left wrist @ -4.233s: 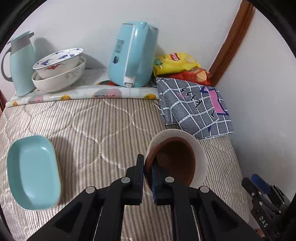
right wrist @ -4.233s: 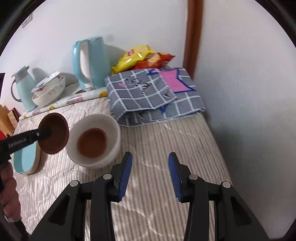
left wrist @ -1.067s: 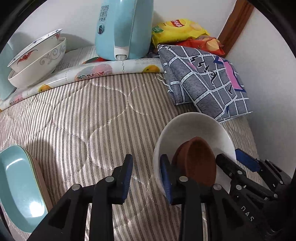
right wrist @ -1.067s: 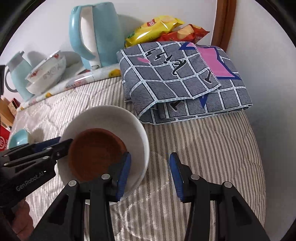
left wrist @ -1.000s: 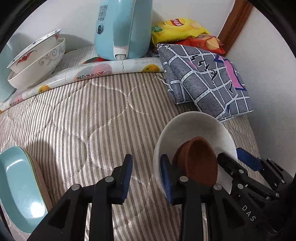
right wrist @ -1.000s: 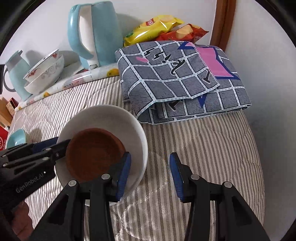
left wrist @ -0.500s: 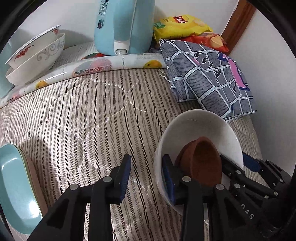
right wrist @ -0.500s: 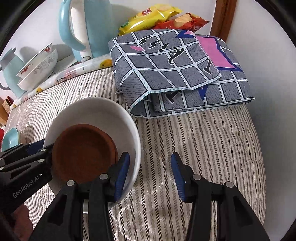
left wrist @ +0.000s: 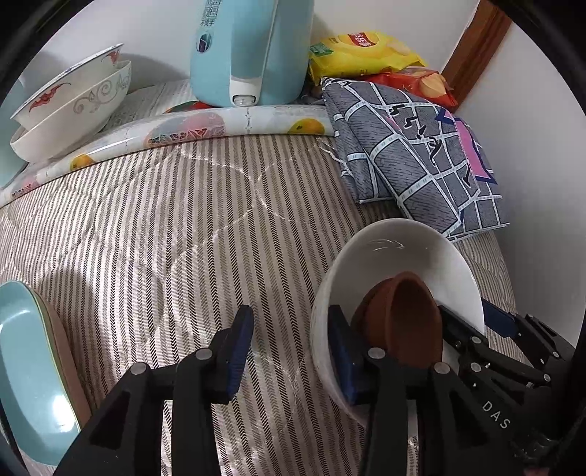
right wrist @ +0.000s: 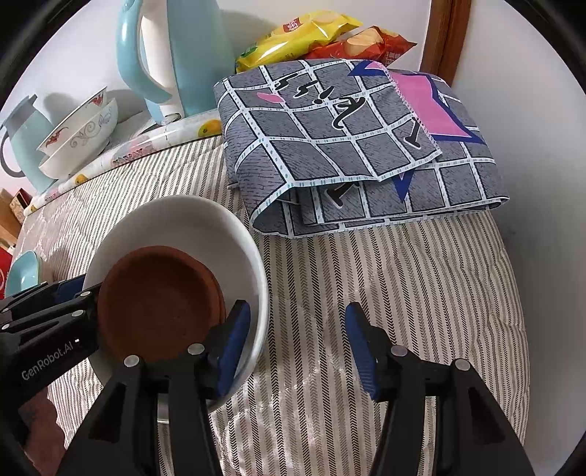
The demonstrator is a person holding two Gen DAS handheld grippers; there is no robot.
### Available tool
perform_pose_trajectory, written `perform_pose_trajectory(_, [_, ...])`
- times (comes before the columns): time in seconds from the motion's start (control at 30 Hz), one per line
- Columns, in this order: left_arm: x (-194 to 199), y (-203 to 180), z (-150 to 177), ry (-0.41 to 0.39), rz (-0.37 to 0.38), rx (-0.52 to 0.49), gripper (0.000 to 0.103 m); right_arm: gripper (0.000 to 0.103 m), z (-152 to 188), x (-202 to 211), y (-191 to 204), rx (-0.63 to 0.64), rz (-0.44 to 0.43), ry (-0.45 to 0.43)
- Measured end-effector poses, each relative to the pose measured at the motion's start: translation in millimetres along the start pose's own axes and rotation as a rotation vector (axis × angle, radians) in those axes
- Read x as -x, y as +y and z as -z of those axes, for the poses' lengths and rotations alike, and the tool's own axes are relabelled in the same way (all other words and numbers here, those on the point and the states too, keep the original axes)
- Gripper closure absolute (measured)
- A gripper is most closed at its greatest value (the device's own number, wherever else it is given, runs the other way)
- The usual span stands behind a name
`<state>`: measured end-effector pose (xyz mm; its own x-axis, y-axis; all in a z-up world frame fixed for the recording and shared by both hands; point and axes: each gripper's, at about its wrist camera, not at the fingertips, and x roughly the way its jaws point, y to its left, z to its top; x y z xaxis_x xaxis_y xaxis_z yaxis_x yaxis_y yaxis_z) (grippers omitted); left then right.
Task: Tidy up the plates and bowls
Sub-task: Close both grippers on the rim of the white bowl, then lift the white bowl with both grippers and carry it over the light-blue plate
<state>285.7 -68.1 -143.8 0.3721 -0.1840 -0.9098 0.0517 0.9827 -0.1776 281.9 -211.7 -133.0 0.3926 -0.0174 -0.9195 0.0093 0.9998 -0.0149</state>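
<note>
A white bowl [left wrist: 410,249] sits on the striped quilt and holds stacked brown saucers [left wrist: 406,315]. It also shows in the right wrist view [right wrist: 190,223] with the saucers [right wrist: 157,304]. My left gripper [left wrist: 289,344] is open, its jaws straddling the bowl's near left rim. My right gripper [right wrist: 296,340] is open, its jaws straddling the bowl's right rim. A teal rectangular dish [left wrist: 25,366] lies at the far left. Two stacked patterned bowls [left wrist: 69,113] stand at the back left.
A light blue kettle [left wrist: 249,47] stands on a fruit-print mat [left wrist: 205,124] at the back. A folded grey checked cloth [right wrist: 351,146] and snack bags [right wrist: 293,33] lie by the right wall. A teal jug [right wrist: 22,142] is far left.
My left gripper let go of the brown saucer, which now rests in the white bowl, and opened. Both grippers have moved in so their jaws straddle the bowl's rim.
</note>
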Motion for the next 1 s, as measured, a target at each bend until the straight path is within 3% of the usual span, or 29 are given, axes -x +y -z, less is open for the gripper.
perform_pose_trajectory(0.2, [1,-2,1,-0.02,-0.008,0.002,0.067,0.053,0,-1,-1,-0.011,-0.01,-0.002])
perform_pose_trajectory(0.3, [0,-3,1,-0.014,0.04,0.018,0.082,0.071,1,-1,0,-0.02,-0.06,-0.003])
perform_pose_trajectory(0.33, [0,-5,1,-0.015,0.041,0.012,0.088,0.081,1,0,2,-0.019,-0.084,-0.006])
perform_pose_trajectory(0.4, [1,-15,1,-0.024,0.01,-0.031,0.092,0.089,2,1,10,0.004,-0.096,-0.014])
perform_pose_trajectory(0.5, [3,-17,2,-0.041,-0.006,-0.033,0.093,0.09,3,3,17,0.013,-0.047,-0.035])
perform_pose_trajectory(0.83, [14,-12,12,-0.06,-0.012,-0.022,0.096,0.093,10,11,11,-0.046,-0.095,-0.034])
perform_pose_trajectory(1.0, [25,-12,18,-0.072,-0.012,-0.023,0.096,0.093,19,19,16,-0.038,-0.074,-0.047])
